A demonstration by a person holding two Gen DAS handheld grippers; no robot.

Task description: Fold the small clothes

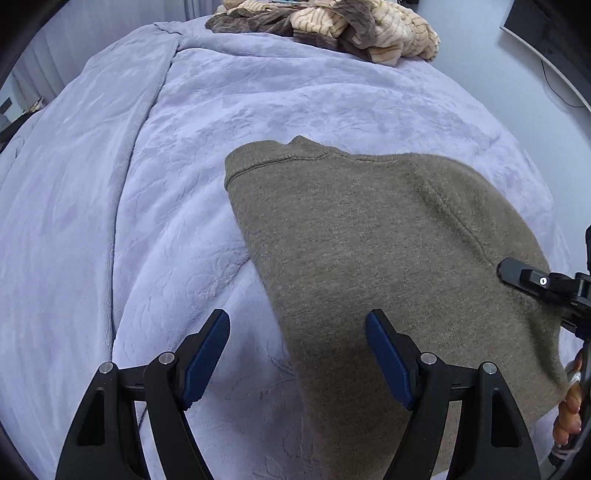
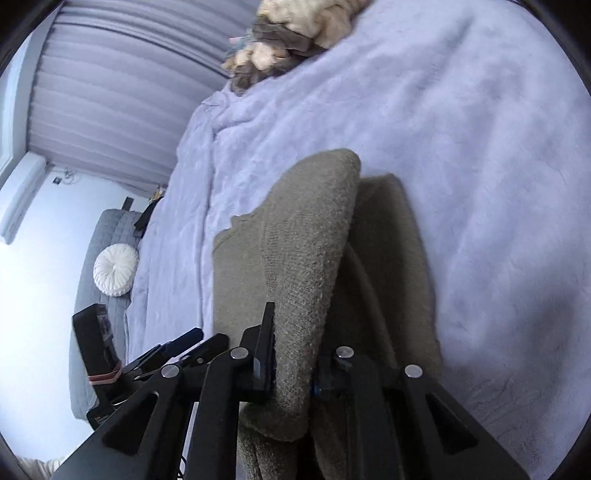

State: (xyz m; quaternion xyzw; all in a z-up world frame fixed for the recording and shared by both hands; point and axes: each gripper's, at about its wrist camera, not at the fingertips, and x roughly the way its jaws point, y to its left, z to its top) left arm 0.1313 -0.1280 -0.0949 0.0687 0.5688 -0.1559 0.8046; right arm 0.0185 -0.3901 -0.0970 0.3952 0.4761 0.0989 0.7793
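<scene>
- A brown sweater (image 1: 369, 251) lies on a big purple blanket (image 1: 110, 221) on the bed.
- The right gripper (image 2: 291, 354) pinches a thick fold of the sweater and holds it up off the blanket. Its two fingers are pressed tight on the cloth.
- The left gripper (image 1: 297, 354) is spread wide. It holds nothing. It hovers over the near left edge of the sweater, with one finger above the blanket and one above the cloth.
- I think the folding is just starting: one side is being lifted to fold over.
- Next, the left gripper likely needs to go down and pinch that near edge, so both sides can move together.
- The left edge and the far edge with a seam look straight and easy to find.
- There is lots of open blanket to the left and beyond the sweater.
- A heap of tan and brown fuzzy clothes (image 1: 332, 22) sits far off at the top of the bed, well out of the way.
</scene>
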